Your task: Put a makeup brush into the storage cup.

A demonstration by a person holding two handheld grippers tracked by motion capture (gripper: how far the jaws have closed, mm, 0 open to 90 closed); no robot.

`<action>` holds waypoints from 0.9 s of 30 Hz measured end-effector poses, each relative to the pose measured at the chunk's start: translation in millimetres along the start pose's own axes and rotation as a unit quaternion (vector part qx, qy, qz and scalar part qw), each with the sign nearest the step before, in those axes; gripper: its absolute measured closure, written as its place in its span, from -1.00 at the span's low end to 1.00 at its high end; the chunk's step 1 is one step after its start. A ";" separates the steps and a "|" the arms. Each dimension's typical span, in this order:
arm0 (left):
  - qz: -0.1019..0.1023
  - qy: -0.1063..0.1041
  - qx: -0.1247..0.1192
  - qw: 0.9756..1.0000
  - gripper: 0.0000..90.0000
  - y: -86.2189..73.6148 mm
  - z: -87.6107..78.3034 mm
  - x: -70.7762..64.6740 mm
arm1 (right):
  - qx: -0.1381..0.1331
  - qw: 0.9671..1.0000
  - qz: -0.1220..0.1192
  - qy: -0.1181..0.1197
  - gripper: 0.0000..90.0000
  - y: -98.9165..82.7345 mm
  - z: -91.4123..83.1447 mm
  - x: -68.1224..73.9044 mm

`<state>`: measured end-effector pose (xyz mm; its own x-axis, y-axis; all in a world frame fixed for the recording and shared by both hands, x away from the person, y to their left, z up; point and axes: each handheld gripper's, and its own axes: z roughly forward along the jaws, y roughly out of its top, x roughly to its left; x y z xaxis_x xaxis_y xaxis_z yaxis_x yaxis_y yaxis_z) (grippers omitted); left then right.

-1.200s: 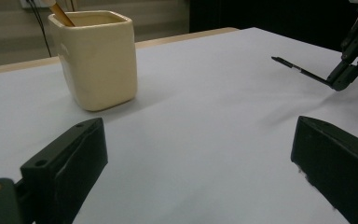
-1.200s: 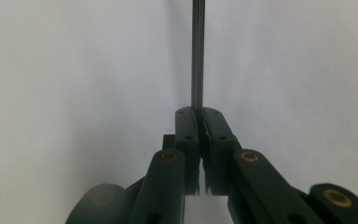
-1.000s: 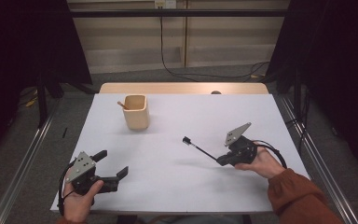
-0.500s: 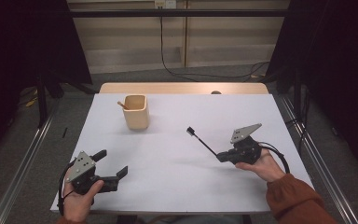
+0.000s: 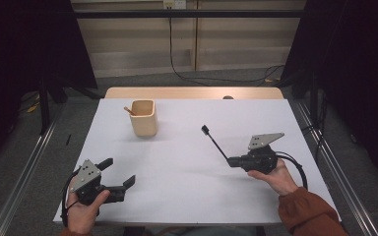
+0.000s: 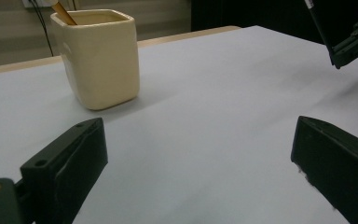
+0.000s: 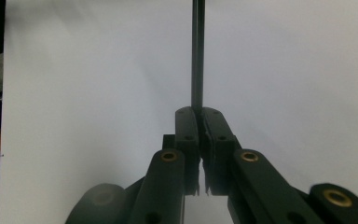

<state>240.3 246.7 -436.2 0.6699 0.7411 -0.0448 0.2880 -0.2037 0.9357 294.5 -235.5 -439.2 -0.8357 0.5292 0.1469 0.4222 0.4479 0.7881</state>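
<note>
Pen (image 5: 214,142) sits clamped in the right tool (image 5: 232,161), its long axis slanting up and away toward the cup (image 5: 143,118), which stands far-left of it across the counter (image 5: 187,187); left tool (image 5: 123,179) gapes apart, holding nothing, nearer the cup; pen's tip is too small to make out

Right tool (image 5: 232,161) clamped on thin black stick (image 5: 214,142), stick angled up-left over white table (image 5: 187,187). Left tool (image 5: 119,175) open, near-left corner. Beige cup (image 5: 143,119) far-left, wooden stick (image 5: 129,110) inside.

Grey floor (image 5: 187,78), pale wall panels (image 5: 128,44), dark curtains (image 5: 354,73)
</note>
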 end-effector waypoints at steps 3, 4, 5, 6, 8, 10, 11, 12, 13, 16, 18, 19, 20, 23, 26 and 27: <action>0.003 0.000 0.000 1.000 -0.92 0.2 0.0 0.0 | -0.010 1.000 -0.004 0.002 0.91 0.3 -0.8 2.4; 0.001 0.000 0.000 1.000 -0.92 0.1 -0.1 -0.1 | -0.015 1.000 -0.003 0.003 0.91 -0.1 -1.0 2.9; 0.001 0.001 0.000 1.000 -0.92 0.1 -0.4 0.1 | -0.022 1.000 -0.003 0.003 0.91 -0.7 -1.4 3.1; 0.000 0.001 -0.001 1.000 -0.92 0.0 -0.4 0.0 | -0.030 1.000 -0.002 0.007 0.91 -1.2 -2.1 3.6; 0.001 0.001 -0.001 1.000 -0.92 0.3 -0.9 -0.2 | -0.052 0.999 0.001 0.004 0.91 -1.9 -4.4 4.9; 0.001 -0.001 -0.001 1.000 -0.92 0.3 -0.7 -0.4 | -0.072 0.997 0.002 0.003 0.91 -1.5 -7.3 6.5; 0.003 -0.001 0.001 1.000 -0.92 0.4 -1.0 -0.4 | -0.079 0.997 0.001 -0.002 0.91 -1.4 -8.5 7.1; 0.003 -0.001 0.000 1.000 -0.92 0.4 -1.1 -0.6 | -0.090 0.996 0.002 -0.001 0.91 -1.7 -9.7 7.0; 0.001 0.000 -0.002 1.000 -0.92 0.4 -1.1 -0.9 | -0.095 0.995 0.002 -0.004 0.91 -1.9 -10.2 7.0; 0.001 0.001 -0.003 1.000 -0.92 0.5 -1.5 -0.4 | -0.110 0.994 0.009 -0.010 0.91 -4.2 -11.4 6.1; 0.001 0.001 -0.002 1.000 -0.92 0.7 -1.9 -0.1 | -0.112 0.994 0.012 -0.011 0.91 -6.4 -12.5 5.5; 0.000 0.002 -0.002 1.000 -0.92 0.7 -2.0 -0.2 | -0.113 0.993 0.013 -0.012 0.91 -6.6 -13.3 5.5; -0.002 0.000 -0.005 1.000 -0.92 0.6 -2.1 -0.1 | -0.117 0.993 0.014 -0.013 0.91 -6.6 -14.5 5.3; -0.003 0.003 -0.005 1.000 -0.92 1.0 -3.4 0.6 | -0.133 0.991 0.015 -0.015 0.91 -5.1 -18.7 6.0; -0.004 0.002 -0.008 1.000 -0.92 0.9 -3.5 0.6 | -0.140 0.990 0.013 -0.015 0.91 -4.0 -19.7 8.3; -0.004 0.002 -0.008 1.000 -0.92 0.9 -3.5 0.5 | -0.141 0.990 0.012 -0.013 0.91 -3.5 -19.3 9.3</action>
<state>238.5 249.1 -434.1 0.6656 0.7446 -0.0504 0.2814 -0.1878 0.9410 278.5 -246.1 -429.0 -0.8156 0.5575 0.1553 0.3239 0.2175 0.9207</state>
